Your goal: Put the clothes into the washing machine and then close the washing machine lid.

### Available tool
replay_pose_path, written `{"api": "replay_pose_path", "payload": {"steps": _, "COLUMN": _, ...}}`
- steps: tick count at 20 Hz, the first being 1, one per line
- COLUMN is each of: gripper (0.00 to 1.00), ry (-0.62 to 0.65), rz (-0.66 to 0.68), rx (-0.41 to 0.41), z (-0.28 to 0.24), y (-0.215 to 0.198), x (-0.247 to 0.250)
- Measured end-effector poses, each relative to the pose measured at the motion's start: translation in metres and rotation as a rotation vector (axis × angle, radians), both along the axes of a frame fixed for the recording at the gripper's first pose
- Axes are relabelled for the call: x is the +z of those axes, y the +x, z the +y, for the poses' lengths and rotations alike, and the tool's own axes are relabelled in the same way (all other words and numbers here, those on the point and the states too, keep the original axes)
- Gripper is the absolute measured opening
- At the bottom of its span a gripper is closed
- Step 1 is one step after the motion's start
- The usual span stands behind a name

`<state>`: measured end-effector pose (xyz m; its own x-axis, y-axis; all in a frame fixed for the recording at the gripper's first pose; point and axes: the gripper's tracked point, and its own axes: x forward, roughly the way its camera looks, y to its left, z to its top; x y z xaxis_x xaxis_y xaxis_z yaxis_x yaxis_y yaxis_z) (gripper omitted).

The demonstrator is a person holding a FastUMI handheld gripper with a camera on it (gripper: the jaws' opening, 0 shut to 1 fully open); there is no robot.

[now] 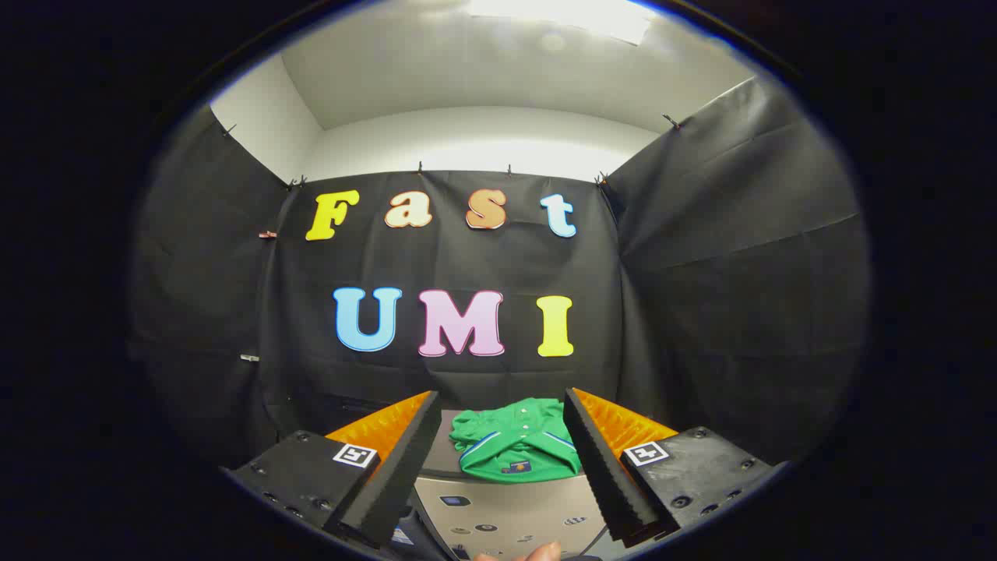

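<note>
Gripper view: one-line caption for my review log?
Open gripper hovers short of a folded green shirt lying on the washing machine, framed between its fingers.

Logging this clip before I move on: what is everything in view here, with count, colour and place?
Shirt: one, green with a white-and-blue stripe, folded on the machine's top, beyond the jaws and seen between them.
Washing machine: one, light grey top panel, just ahead of the jaws, under the shirt.
Booth wall: black cloth, behind and to both sides.
Ceiling light: one, white, overhead.
Fingertip: one, at the near edge below the machine's panel.
Gripper: one, jaws open, holding nothing.
</note>
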<state>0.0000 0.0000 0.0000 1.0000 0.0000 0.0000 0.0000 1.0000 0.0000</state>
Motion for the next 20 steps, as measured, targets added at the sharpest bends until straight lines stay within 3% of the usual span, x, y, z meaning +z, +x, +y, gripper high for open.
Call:
{"api": "replay_pose_path", "payload": {"steps": 11, "gripper": 0.99, "ry": 0.103, "rz": 0.004, "rx": -0.015, "z": -0.009, "y": 0.031, "x": 0.003}}
{"api": "replay_pose_path", "payload": {"steps": 16, "gripper": 0.99, "ry": 0.06, "rz": -0.011, "rx": -0.028, "z": -0.02, "y": 0.039, "x": 0.01}}
{"api": "replay_pose_path", "payload": {"steps": 20, "gripper": 0.98, "ry": 0.043, "rz": 0.064, "rx": -0.003, "z": -0.014, "y": 0.057, "x": -0.003}}
